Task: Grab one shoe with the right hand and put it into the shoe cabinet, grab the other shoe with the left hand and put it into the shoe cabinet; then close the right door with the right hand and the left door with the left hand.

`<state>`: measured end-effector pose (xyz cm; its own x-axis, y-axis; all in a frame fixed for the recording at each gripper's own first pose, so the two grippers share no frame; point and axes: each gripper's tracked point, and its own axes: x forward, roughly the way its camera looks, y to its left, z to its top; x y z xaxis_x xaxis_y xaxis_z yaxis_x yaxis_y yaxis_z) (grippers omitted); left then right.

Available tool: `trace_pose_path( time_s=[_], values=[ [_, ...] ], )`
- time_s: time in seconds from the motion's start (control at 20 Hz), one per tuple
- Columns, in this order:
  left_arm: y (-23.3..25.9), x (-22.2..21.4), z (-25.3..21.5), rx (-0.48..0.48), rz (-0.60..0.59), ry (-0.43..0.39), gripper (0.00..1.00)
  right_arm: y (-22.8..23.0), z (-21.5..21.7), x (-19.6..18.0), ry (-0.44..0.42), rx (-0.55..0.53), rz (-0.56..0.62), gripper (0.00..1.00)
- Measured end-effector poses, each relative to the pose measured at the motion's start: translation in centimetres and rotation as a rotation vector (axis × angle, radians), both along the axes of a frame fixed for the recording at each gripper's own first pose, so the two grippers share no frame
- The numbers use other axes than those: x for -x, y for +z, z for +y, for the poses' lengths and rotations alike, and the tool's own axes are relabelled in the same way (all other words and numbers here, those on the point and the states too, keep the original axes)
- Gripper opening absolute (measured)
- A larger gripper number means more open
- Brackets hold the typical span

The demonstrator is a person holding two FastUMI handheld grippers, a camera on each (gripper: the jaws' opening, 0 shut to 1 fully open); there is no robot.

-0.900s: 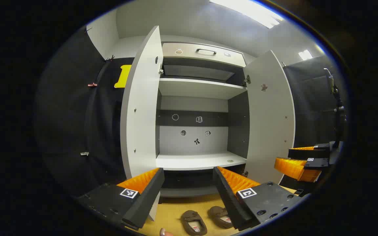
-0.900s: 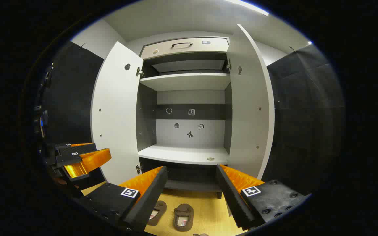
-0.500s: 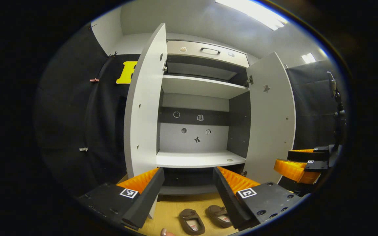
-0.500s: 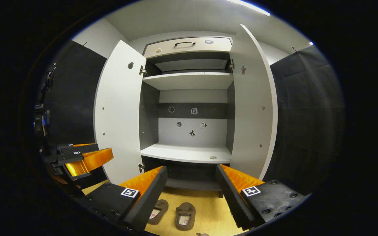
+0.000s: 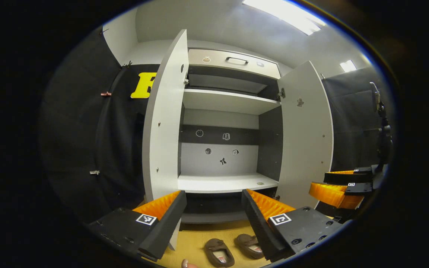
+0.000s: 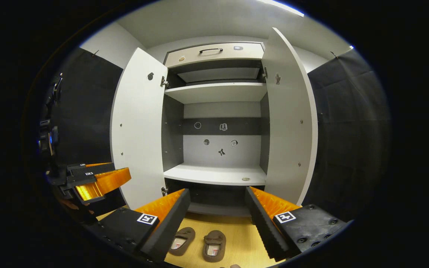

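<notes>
Cabinet (image 6: 214,175) stood open, both doors swung wide, shelves bare. Two shoes (image 6: 199,243) lay side by side on the floor before it. Right gripper (image 6: 217,219) and left gripper (image 5: 214,219) hung wide open, empty. Judged first step: right must descend onto a shoe.

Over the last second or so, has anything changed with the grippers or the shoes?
Only small shifts. In the right gripper view the shoes sit slightly further right, so the right gripper has drifted a little. The left gripper barely moved. Both stay open and empty; both cabinet doors stay open, and the shoes remain on the floor.
</notes>
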<state>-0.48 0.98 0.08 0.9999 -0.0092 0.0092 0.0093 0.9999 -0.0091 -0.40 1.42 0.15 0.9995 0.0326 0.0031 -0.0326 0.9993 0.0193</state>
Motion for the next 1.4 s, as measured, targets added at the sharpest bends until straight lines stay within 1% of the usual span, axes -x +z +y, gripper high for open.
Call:
trace_pose_path(
  time_s=[0.2,0.35,0.45,0.7,0.9,1.1,1.25,1.4],
  values=[
    [-0.7,-0.3,0.2,0.022,0.019,-0.020,0.94,-1.3,0.0,-0.5,-0.016,0.023,0.039,0.98],
    [-1.4,-0.6,0.4,0.045,0.033,-0.033,0.94,-3.4,0.5,-0.8,-0.011,0.039,0.088,0.98],
    [-1.3,-0.7,0.8,0.039,0.031,-0.024,0.94,-5.0,1.2,-1.2,0.011,0.043,0.125,0.98],
    [-0.5,-1.3,1.7,0.011,0.006,-0.011,0.94,-9.7,2.1,-2.7,0.023,0.029,0.204,0.98],
    [-0.7,-2.5,2.1,0.012,-0.011,-0.007,0.94,-16.9,2.8,-3.6,0.027,-0.001,0.333,0.99],
    [-1.5,-3.7,2.6,0.029,-0.026,0.003,0.95,-25.4,4.0,-4.4,0.054,-0.049,0.481,0.99],
    [-2.5,-4.5,2.7,0.048,-0.020,0.004,0.95,-31.8,4.3,-5.2,0.049,-0.084,0.591,0.99],
    [-4.0,-5.3,2.8,0.075,-0.003,0.010,0.95,-36.4,3.7,-5.7,0.036,-0.051,0.651,0.99]
  ],
)
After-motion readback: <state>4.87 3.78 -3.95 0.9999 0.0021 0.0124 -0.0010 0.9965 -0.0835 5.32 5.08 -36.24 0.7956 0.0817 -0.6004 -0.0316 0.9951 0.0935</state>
